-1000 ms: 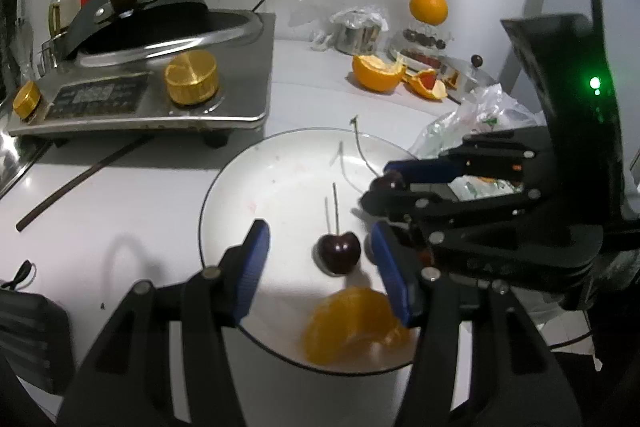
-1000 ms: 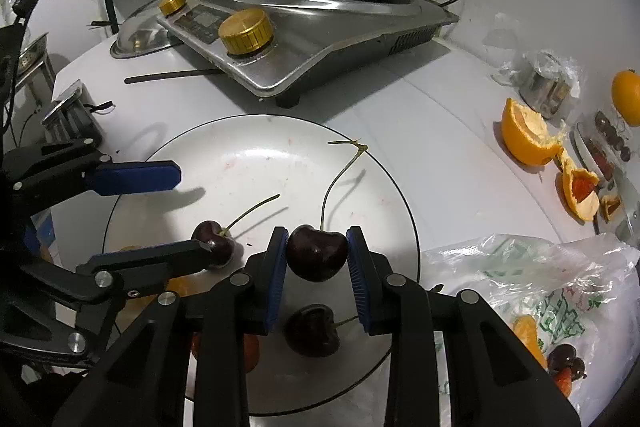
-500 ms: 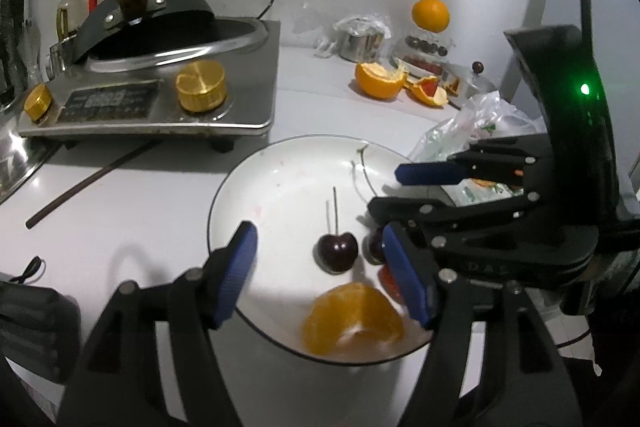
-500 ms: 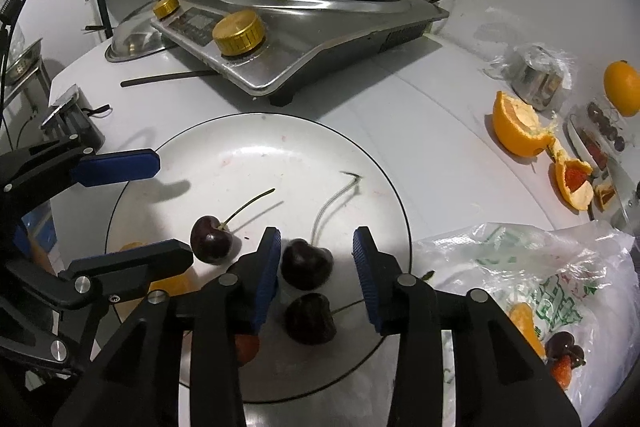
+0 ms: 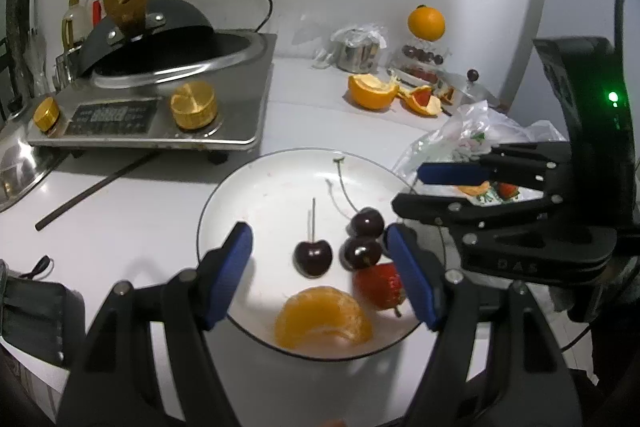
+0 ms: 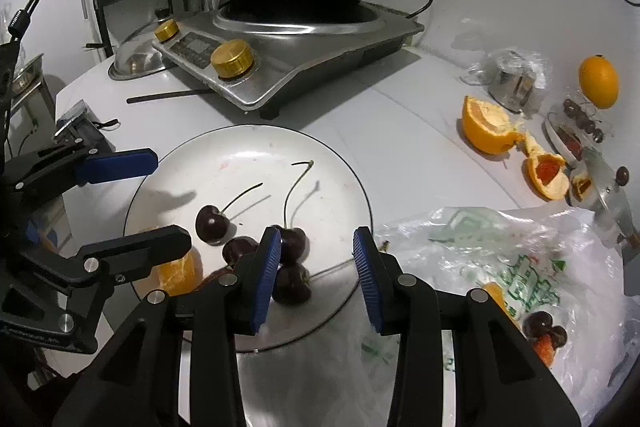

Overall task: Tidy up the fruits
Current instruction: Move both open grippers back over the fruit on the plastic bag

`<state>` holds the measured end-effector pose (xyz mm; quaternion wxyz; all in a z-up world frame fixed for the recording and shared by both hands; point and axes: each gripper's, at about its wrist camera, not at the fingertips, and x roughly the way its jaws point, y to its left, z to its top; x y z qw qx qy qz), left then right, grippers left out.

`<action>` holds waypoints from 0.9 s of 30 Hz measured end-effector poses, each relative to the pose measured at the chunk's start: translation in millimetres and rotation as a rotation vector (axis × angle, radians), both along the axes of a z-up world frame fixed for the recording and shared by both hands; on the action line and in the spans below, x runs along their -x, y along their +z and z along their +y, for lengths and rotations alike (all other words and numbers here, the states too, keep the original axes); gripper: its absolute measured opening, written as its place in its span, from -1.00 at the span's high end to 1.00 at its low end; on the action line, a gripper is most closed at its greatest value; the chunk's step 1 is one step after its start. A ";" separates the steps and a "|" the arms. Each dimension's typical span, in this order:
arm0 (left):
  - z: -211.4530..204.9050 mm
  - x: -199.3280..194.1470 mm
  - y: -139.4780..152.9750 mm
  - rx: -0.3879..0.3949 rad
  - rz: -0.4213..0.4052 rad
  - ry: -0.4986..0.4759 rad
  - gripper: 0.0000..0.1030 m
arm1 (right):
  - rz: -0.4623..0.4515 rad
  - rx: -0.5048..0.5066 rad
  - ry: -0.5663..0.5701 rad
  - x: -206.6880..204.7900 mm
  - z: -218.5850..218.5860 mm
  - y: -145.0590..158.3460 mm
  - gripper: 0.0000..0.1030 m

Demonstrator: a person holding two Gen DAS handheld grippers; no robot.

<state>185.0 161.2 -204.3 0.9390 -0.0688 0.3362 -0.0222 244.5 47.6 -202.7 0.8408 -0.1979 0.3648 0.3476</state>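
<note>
The left gripper (image 5: 320, 271) has just been opening and stands open, empty, above the round white plate (image 5: 256, 195). The right gripper (image 6: 316, 275) is open, empty. Three dark red cherries (image 5: 313, 258) lie on the plate beside an orange segment (image 5: 323, 319).

A round white plate with a thin dark rim (image 5: 256, 195) lies on the plain white worktop (image 5: 132, 203). On the plate are dark red, nearly black glossy cherries (image 5: 313, 259), a red strawberry (image 5: 378, 285) and bright orange peeled orange segments (image 5: 323, 319). The black left tongs (image 5: 320, 275) and black right tongs (image 6: 316, 275) both carry ribbed blue pads. The silver steel cooker (image 6: 304, 51) has gold knobs, and the clear plastic bag (image 6: 520, 255) bears green print.
</note>
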 end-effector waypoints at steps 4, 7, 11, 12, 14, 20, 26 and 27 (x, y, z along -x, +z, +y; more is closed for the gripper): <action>-6.6 1.9 3.2 -0.003 -0.004 0.000 -0.40 | -0.011 -0.011 -0.010 4.1 -11.6 5.6 0.22; -12.3 3.6 5.9 -0.007 -0.006 -0.006 -0.40 | -0.020 -0.019 -0.021 7.4 -20.8 9.7 0.22; -20.3 6.5 10.6 -0.015 -0.012 -0.010 -0.40 | -0.028 -0.034 -0.039 11.9 -33.9 14.5 0.22; -22.2 7.3 11.8 -0.018 -0.014 -0.009 -0.40 | -0.030 -0.038 -0.043 12.6 -37.2 15.2 0.22; -26.1 8.0 13.7 -0.023 -0.015 -0.008 -0.40 | -0.034 -0.047 -0.051 15.3 -44.0 16.8 0.22; -41.2 5.8 17.3 -0.041 -0.006 -0.007 -0.41 | -0.038 -0.069 -0.072 18.6 -67.9 19.3 0.22; -61.7 1.6 20.6 -0.058 0.002 -0.021 -0.41 | -0.043 -0.089 -0.096 18.4 -92.3 21.0 0.22; -65.6 0.8 21.2 -0.063 0.004 -0.023 -0.41 | -0.043 -0.093 -0.101 18.3 -96.9 21.3 0.22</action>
